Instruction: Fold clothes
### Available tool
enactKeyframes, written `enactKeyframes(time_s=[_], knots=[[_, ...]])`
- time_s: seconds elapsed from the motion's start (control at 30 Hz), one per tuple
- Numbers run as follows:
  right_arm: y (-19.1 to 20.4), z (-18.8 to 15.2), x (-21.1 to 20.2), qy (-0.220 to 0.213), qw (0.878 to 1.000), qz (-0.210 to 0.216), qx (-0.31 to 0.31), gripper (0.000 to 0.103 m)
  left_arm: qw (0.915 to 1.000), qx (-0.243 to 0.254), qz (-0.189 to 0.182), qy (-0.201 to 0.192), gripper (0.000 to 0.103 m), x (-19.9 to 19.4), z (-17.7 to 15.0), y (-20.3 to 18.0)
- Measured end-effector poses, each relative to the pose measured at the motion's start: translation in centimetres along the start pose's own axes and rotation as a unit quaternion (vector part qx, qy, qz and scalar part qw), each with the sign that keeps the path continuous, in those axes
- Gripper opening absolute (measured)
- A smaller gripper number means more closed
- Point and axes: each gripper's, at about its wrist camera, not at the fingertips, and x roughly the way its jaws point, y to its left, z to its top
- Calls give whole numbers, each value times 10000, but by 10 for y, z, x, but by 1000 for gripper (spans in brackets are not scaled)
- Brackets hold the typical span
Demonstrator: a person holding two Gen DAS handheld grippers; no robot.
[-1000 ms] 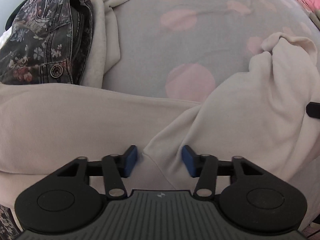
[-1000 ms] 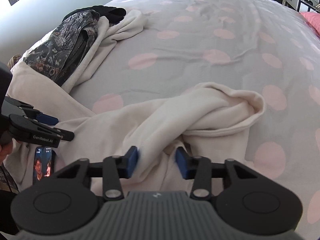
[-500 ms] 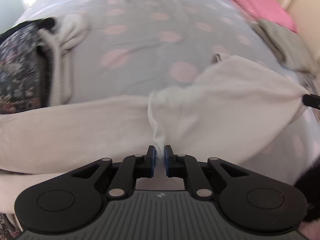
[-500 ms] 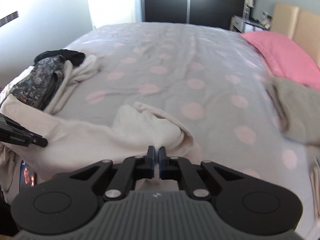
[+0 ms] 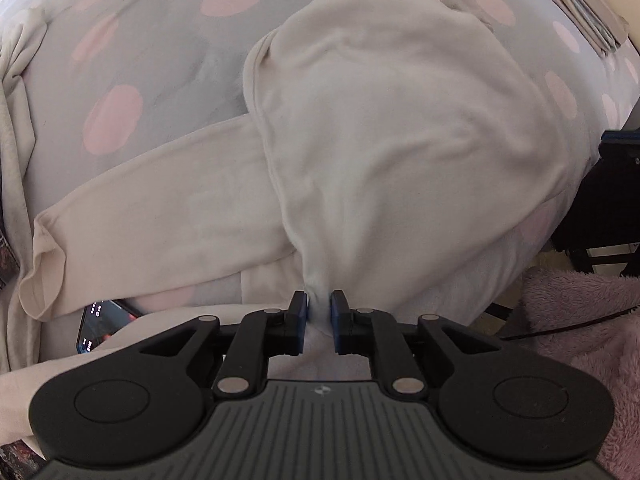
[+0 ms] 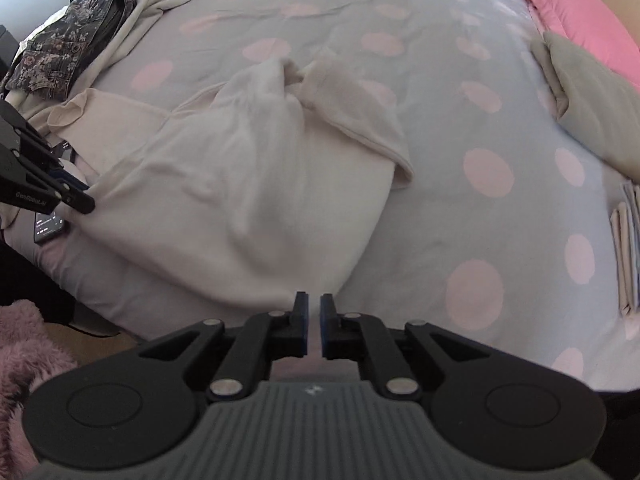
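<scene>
A cream long-sleeved top [image 5: 400,120] lies spread over the near edge of the grey bed with pink dots [image 5: 152,40]. My left gripper [image 5: 319,307] is shut on a pinch of its hem, the cloth pulled into a taut cone. One sleeve [image 5: 160,208] stretches out to the left. In the right wrist view the same top [image 6: 248,184] lies stretched between both grippers, its other sleeve [image 6: 360,120] folded over to the right. My right gripper [image 6: 314,307] is shut on the top's near edge. The left gripper also shows in the right wrist view [image 6: 80,200], at the left.
A floral dark garment [image 6: 76,48] and another cream garment [image 6: 160,4] are piled at the far left. A phone [image 5: 102,324] lies under the sleeve. A grey-green folded item [image 6: 592,96], a pink pillow [image 6: 568,12] and folded cloths [image 6: 628,248] lie right. A pink fluffy rug [image 5: 580,320] lies below the bed.
Both grippers went from open to shut on the cream top, then drew it back toward the bed's near edge, stretching it out flatter.
</scene>
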Motion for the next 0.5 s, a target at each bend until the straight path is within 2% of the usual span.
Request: enactKeyframes(time_s=[0.03,0.1,0.13,0.17,0.2,0.27,0.33,0.43,0.5], knots=[[-2,2,-3,-63,10000,-23,-26,16,10000,-45,-14,-53,21,-3,0,3],[-6,9,-10,-215,9998,-41,-46,29,9996,-149,-39,-241,26,-10,0,11],[-9,16,-13,-316,9995,-51,-69,31,9990,-234,-48,-370,32,-13,2,14],[-11,22,-15,-420,9991,-65,-89,33,9982,-323,-57,-495,42,-15,3,18],[-12,28,-14,-518,9986,-77,-108,39,9975,-399,-74,-572,46,-15,5,22],[-13,43,-7,-640,9978,-82,-149,45,9969,-515,-145,-579,47,-11,9,29],[-12,60,4,-690,9975,-33,-156,46,9971,-572,-298,-416,47,-3,10,33],[0,78,21,-650,9970,372,-216,49,9973,-588,-371,-229,48,10,8,33],[13,83,34,-596,9959,566,-384,57,9974,-567,-428,-90,48,19,3,35]])
